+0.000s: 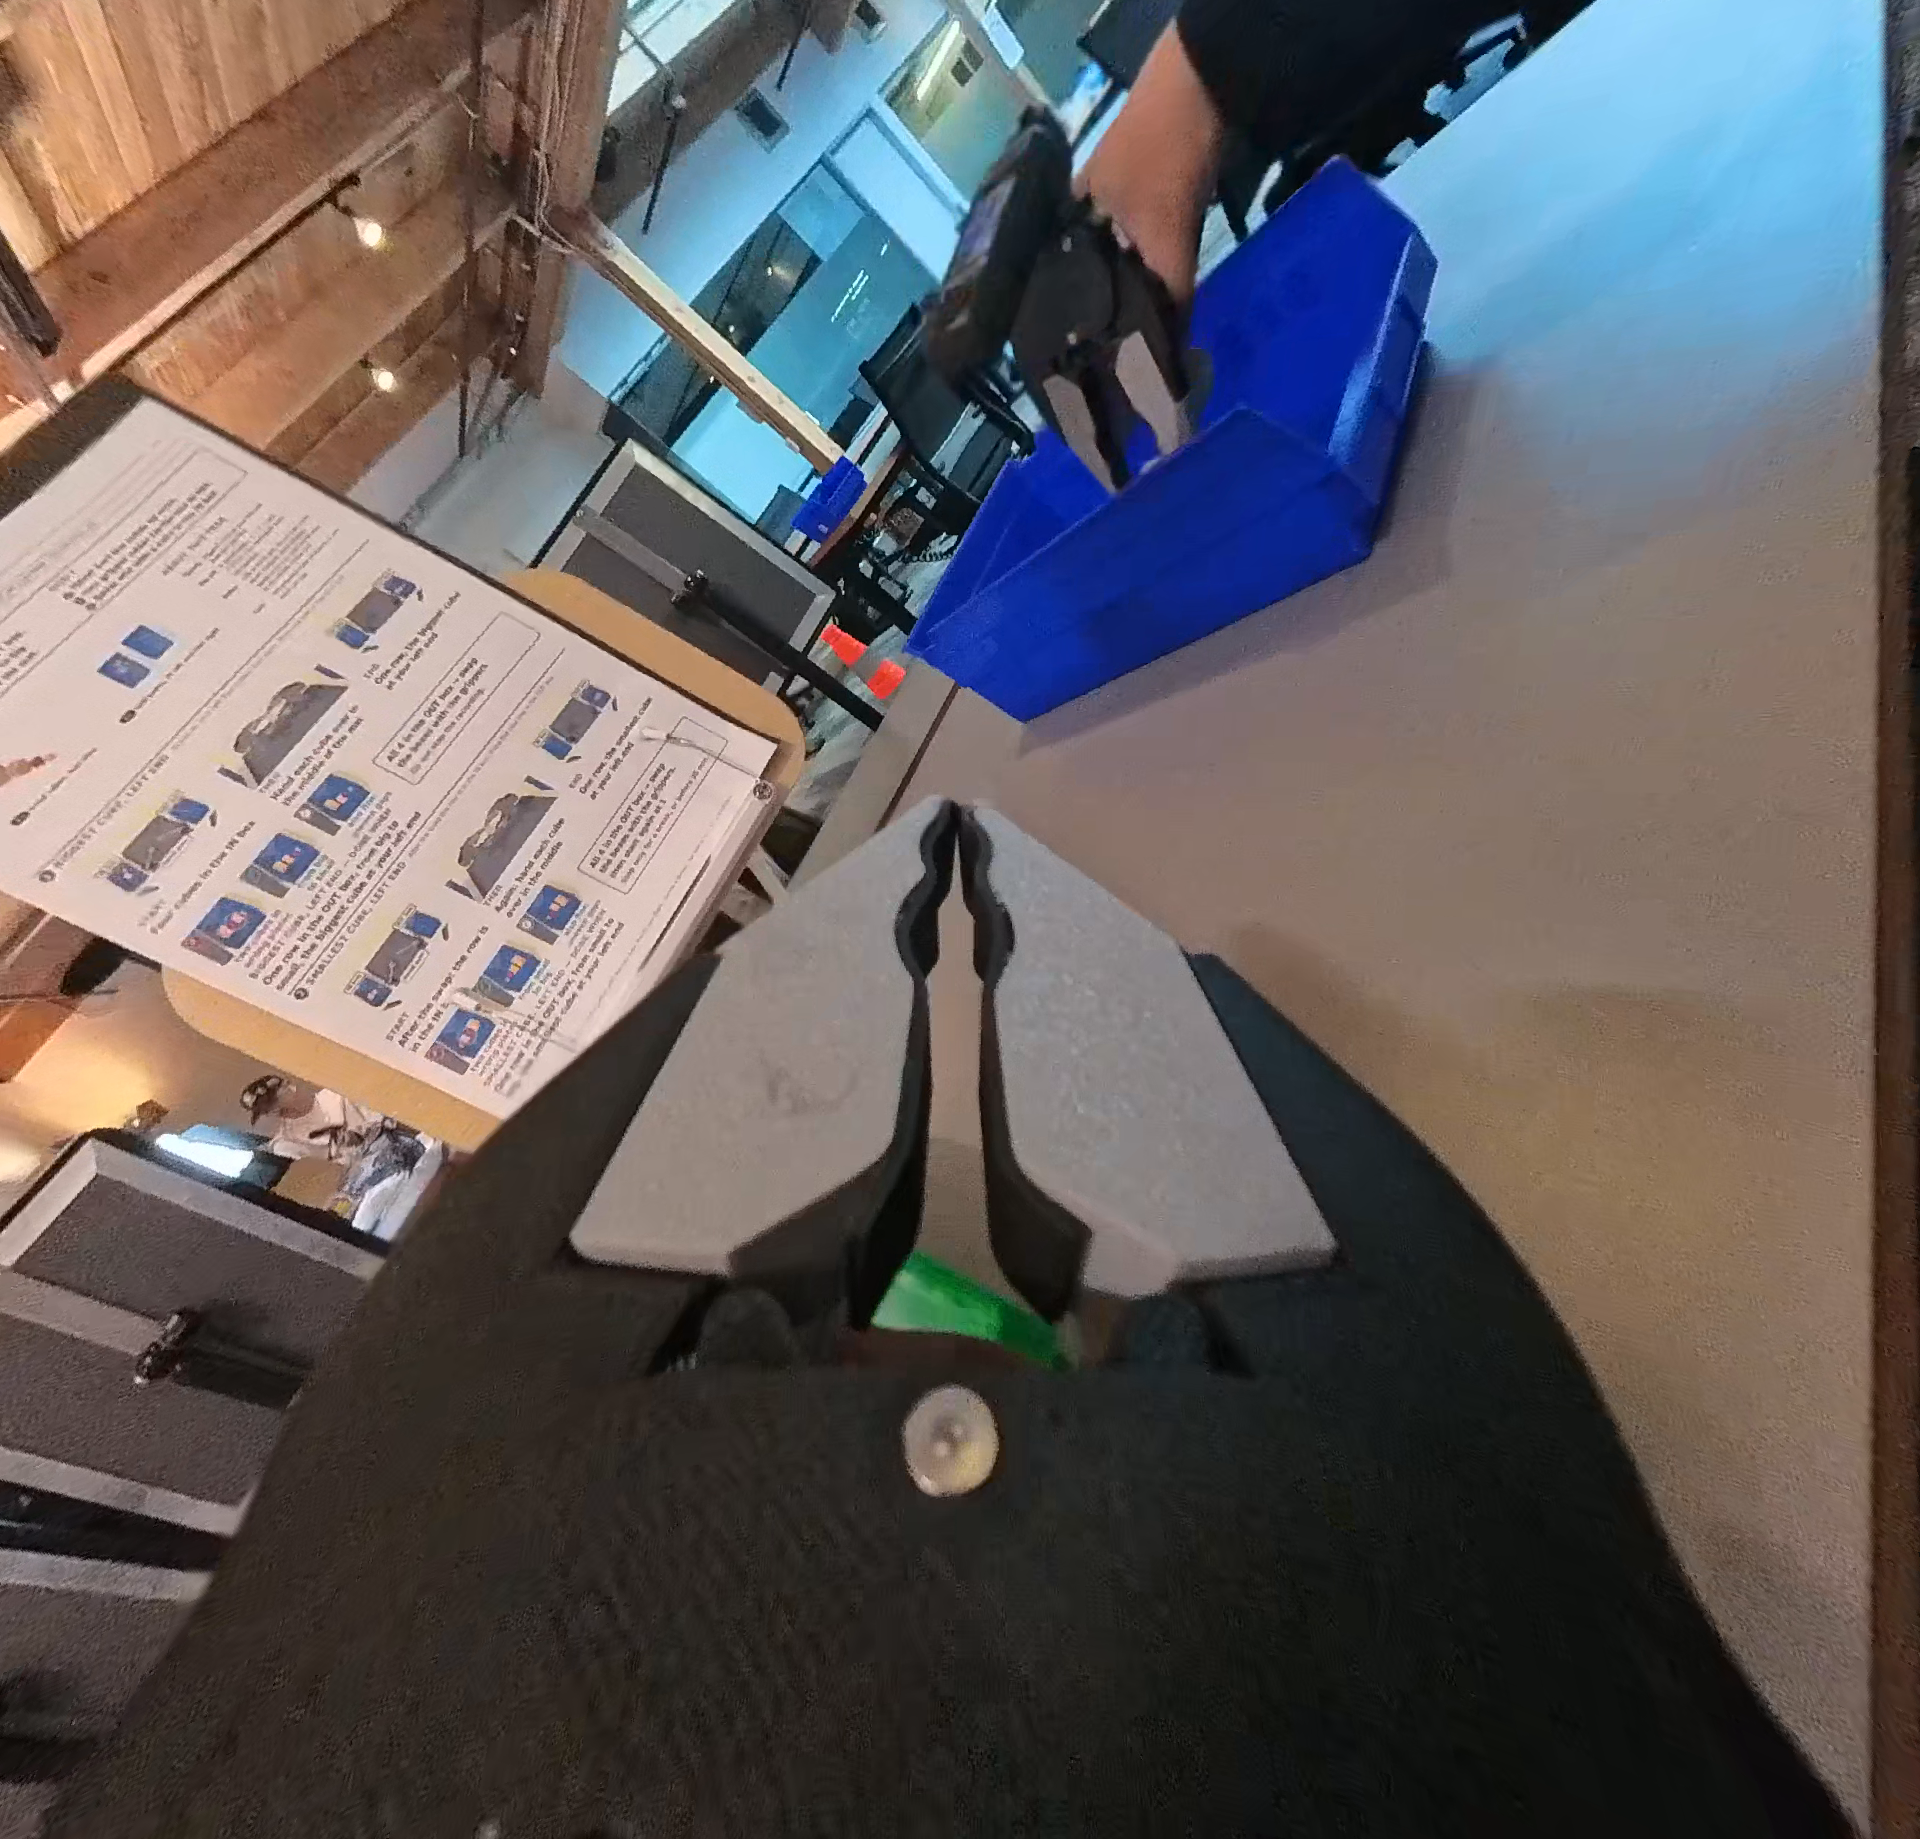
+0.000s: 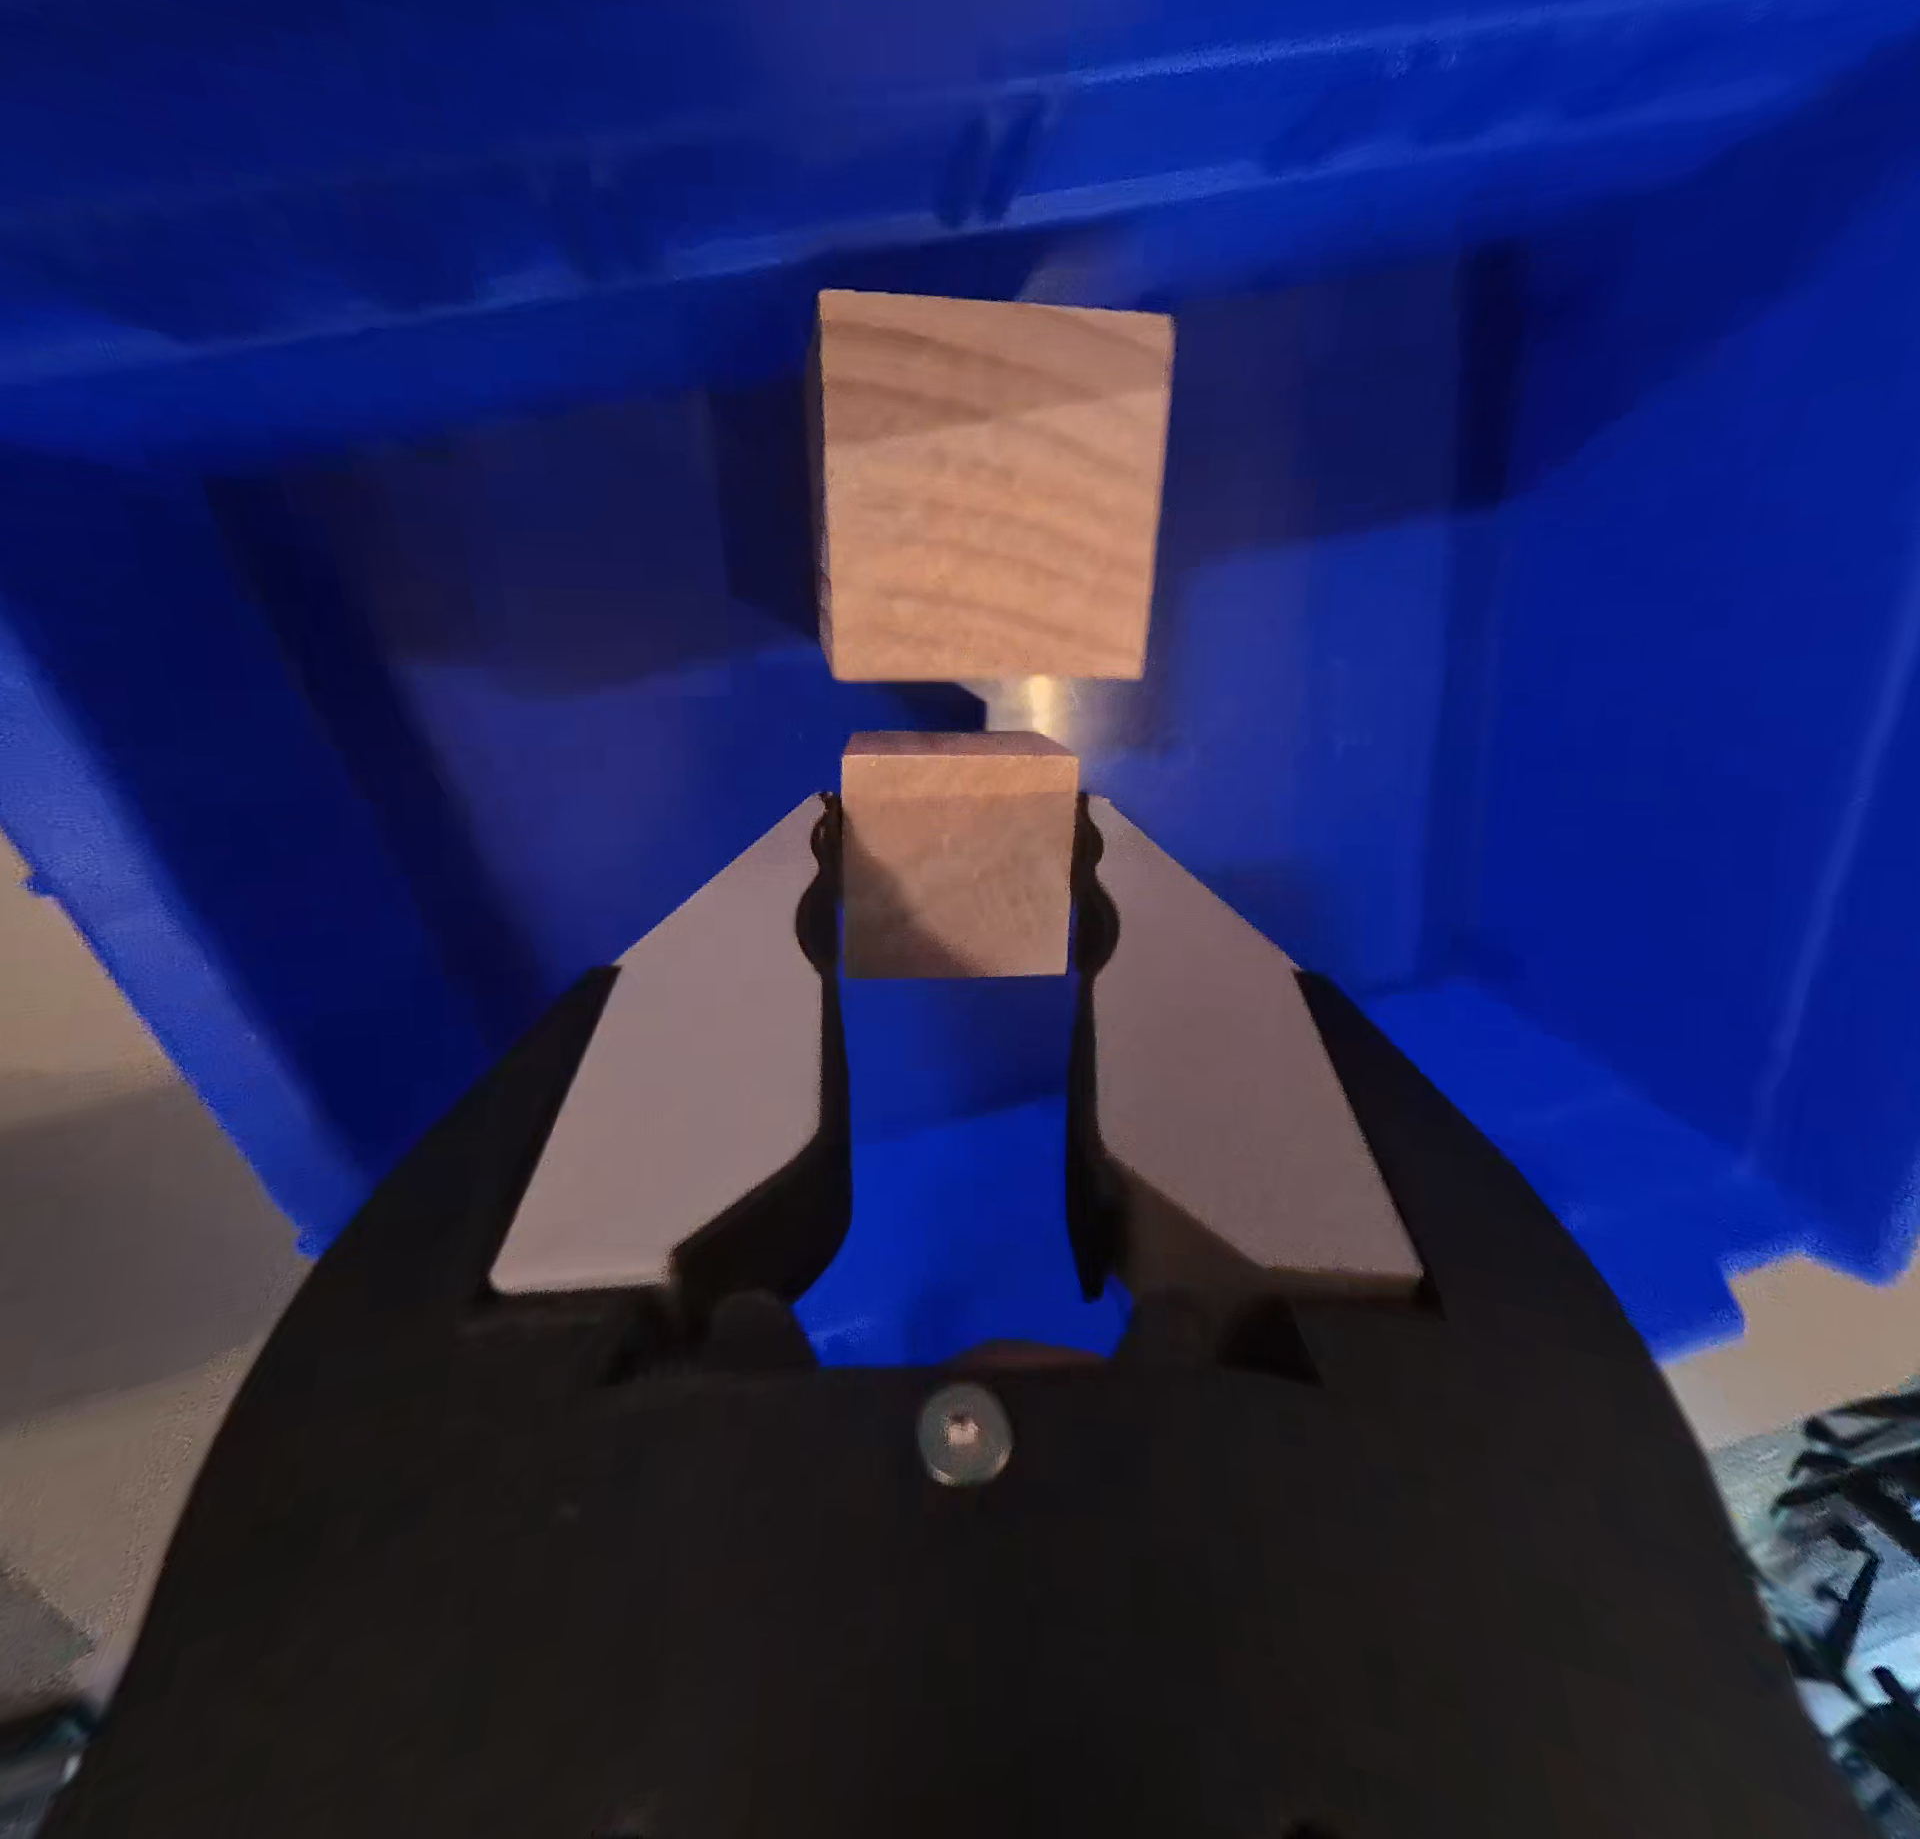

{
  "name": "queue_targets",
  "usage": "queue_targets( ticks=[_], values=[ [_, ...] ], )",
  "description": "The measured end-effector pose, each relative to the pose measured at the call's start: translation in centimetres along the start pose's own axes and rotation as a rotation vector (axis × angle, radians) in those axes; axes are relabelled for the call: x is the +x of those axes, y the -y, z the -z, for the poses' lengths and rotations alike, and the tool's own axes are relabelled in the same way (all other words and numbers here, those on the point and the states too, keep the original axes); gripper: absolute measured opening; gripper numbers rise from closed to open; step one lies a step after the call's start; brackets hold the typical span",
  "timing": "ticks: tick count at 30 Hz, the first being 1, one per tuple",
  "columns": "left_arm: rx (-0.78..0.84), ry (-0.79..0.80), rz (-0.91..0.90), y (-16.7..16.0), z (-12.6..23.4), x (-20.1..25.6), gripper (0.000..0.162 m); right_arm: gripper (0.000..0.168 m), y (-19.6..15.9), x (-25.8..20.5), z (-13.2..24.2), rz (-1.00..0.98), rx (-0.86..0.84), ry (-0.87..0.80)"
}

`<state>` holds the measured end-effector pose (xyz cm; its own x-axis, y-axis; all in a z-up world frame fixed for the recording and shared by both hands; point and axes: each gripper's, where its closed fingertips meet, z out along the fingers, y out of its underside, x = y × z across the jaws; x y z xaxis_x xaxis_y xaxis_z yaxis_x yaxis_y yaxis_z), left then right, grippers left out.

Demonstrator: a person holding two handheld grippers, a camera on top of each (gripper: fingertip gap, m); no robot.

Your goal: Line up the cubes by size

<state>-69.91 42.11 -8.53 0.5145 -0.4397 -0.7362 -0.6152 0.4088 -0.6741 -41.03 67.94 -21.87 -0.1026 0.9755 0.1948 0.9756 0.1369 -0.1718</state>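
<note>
1. While the small wooden cube (image 2: 956,859) sat pinched between the fingertips of the right gripper (image 2: 956,885), it hung inside the blue bin (image 2: 416,646), seemingly just clear of the bin floor.
2. Directly beyond it, on the far side along the gripper's line, stood a larger wooden cube (image 2: 992,485), near but apart, with a narrow gap between the two.
3. Judged from this, the coming move turned on that line: pushing forward would knock the larger cube, so the small one had to come up and back toward the near side.
4. Bin walls rose to left, right and far, leaving upward as the free way out.
5. A shiny metal patch (image 2: 1029,703) showed behind the cubes; what it was could not be told.
6. Well apart over the grey tabletop (image 1: 1507,854), the left gripper (image 1: 956,823) was pressed together and held nothing, so the right one was the nearer.
7. An instruction sheet (image 1: 343,781) stood to the left of the bin.
</note>
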Motion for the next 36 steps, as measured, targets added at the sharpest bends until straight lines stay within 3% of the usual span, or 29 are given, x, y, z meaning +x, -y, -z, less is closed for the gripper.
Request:
queue_targets(
  ticks=[5,6,7,10,12,14,17,18,21,23,26,31,36],
  values=[
    [-0.179,0.025,0.162,-4.3,0.1,-1.8,0.000,0.043,0.7,-0.3,-1.9,0.010,-0.003,0.039],
    [-0.229,0.044,0.215,-5.4,0.4,-2.5,0.003,0.053,0.6,0.1,-1.9,-0.018,-0.015,0.024],
    [-0.261,0.071,0.267,-6.4,0.9,-3.3,0.010,0.060,0.2,0.3,-1.6,-0.040,-0.031,0.009],
    [-0.327,0.119,0.439,-8.4,2.9,-5.2,0.027,0.056,0.8,1.0,1.2,-0.092,0.065,-0.083],
    [-0.368,0.125,0.515,-9.4,4.6,-5.7,0.046,0.055,2.4,1.9,4.8,-0.149,0.203,-0.239],
    [-0.428,0.190,0.508,-10.7,6.3,-7.5,0.046,0.054,6.2,0.9,9.5,-0.185,0.452,-0.350],
    [-0.505,0.058,0.401,-11.6,6.6,-8.8,0.045,0.031,14.9,-6.0,15.3,-0.110,0.925,-0.225],
    [-0.549,0.013,0.369,-12.2,6.4,-9.5,0.043,0.032,17.4,-8.6,16.0,-0.064,1.014,-0.145],
    [-0.744,-0.100,0.348,-15.9,5.7,-11.5,0.044,0.056,23.4,-14.8,14.4,0.005,1.093,0.110],
    [-0.844,-0.212,0.421,-18.2,5.0,-11.5,0.051,0.054,26.9,-16.6,12.2,-0.004,1.097,0.198],
    [-1.000,-0.328,0.266,-22.8,5.3,-11.5,0.051,0.053,30.2,-17.0,7.2,-0.004,1.033,0.181],
    [-1.172,-0.568,0.069,-27.4,6.8,-9.2,0.047,0.053,30.5,-18.8,1.8,-0.027,0.931,0.312],
    [-1.250,-0.684,-0.057,-30.0,6.9,-8.4,0.048,0.052,29.5,-18.5,0.8,-0.011,0.894,0.273]
  ],
)
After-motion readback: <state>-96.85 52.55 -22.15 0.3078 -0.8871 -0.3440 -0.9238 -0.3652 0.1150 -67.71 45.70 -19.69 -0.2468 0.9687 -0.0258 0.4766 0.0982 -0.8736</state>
